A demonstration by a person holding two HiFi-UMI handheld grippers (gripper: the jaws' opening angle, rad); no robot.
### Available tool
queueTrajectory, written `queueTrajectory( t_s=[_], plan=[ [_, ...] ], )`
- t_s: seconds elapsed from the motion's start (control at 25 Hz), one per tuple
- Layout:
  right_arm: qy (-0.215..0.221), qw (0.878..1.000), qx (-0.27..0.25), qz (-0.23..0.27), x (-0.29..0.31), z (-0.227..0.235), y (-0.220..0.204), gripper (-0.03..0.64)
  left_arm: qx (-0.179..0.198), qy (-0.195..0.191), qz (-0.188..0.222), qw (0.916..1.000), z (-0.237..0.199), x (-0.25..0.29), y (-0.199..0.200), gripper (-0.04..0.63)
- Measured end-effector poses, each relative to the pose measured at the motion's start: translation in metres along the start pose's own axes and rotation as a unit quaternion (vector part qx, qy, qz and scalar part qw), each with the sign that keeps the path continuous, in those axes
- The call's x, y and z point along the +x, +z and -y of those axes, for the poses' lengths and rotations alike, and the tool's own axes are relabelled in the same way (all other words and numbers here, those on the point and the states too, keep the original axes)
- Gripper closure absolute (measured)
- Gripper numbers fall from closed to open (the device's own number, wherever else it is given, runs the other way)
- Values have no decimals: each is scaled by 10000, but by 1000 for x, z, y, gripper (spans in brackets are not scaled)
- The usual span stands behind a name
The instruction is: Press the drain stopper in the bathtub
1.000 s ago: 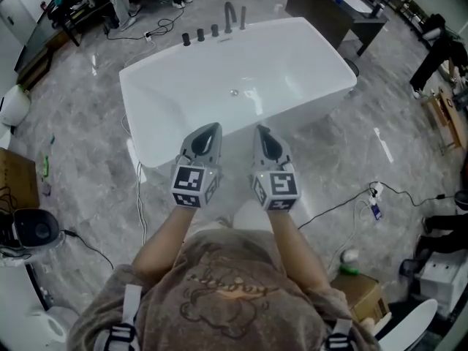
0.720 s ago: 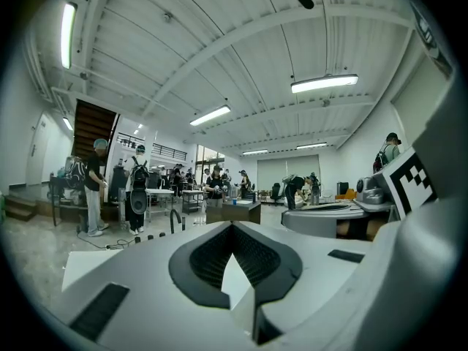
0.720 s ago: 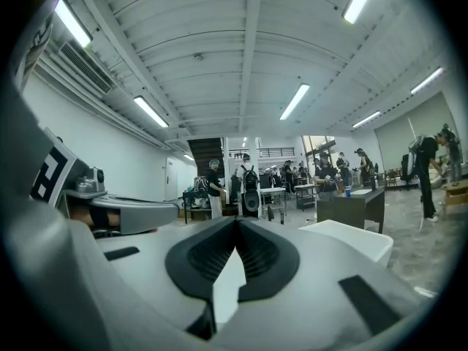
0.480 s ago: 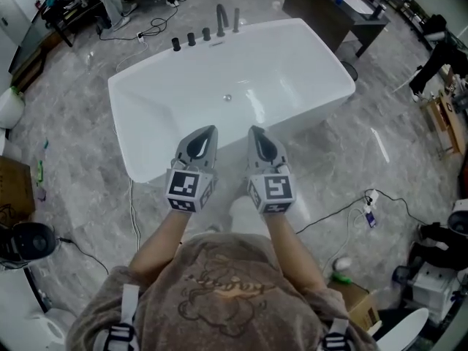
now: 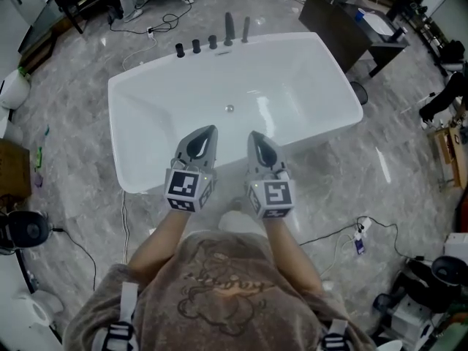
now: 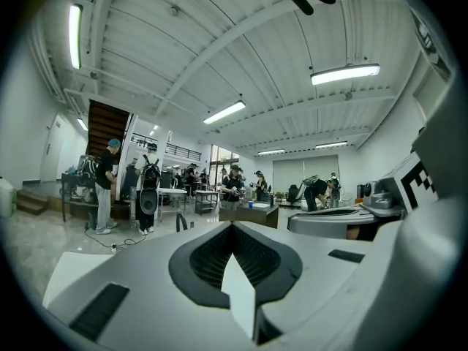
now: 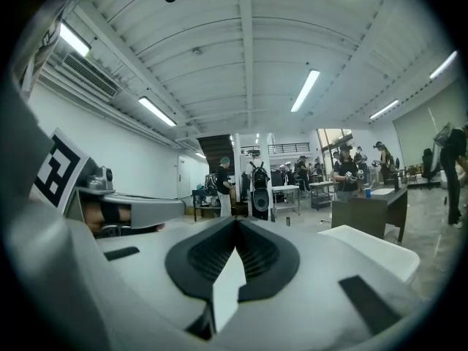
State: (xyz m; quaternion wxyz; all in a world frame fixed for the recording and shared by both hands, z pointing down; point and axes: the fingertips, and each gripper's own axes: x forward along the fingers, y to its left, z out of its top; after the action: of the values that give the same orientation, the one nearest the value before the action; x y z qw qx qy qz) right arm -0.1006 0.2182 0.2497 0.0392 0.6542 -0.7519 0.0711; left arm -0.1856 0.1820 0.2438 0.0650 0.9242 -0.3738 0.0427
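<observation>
A person stands at the near side of a white tub (image 5: 139, 152) on a grey marble floor (image 5: 80, 181), a gripper in each hand. The left gripper (image 5: 210, 131) and right gripper (image 5: 254, 134) are held side by side, level, tips over the tub's near rim and pointing across it. Each gripper's own view shows its jaws pressed together with nothing between them – the left gripper (image 6: 232, 226) and the right gripper (image 7: 235, 222) both look out over the workshop rather than down into the tub.

The stopper (image 5: 229, 108), a small metal disc, sits on the tub's bottom near the middle, beyond the gripper tips and apart from both; only bare white tub surface lies between.

Along the far rim stand three dark knobs (image 5: 196, 46) and a spout (image 5: 229, 28). A dark cabinet (image 5: 336, 17) stands just beside the tub's far right corner. A cardboard box (image 5: 13, 168) sits on the floor to the left, and a cable (image 5: 329, 216) trails over the marble to the right. In the gripper views, people (image 6: 104, 185) stand at benches under strip lights (image 6: 345, 73) – well apart from the tub.
</observation>
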Motion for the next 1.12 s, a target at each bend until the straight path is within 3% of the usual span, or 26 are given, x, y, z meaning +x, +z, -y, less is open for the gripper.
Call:
queueTrajectory(
  t_s=[0.44, 1.12],
  plan=[
    [386, 9988, -272, -94, 49, 41, 0, 617, -67, 297, 15, 9995, -12, 60, 3, 595],
    [505, 9982, -329, 66, 126, 70, 19, 617, -62, 134, -6, 9999, -46, 140, 9, 595]
  ],
)
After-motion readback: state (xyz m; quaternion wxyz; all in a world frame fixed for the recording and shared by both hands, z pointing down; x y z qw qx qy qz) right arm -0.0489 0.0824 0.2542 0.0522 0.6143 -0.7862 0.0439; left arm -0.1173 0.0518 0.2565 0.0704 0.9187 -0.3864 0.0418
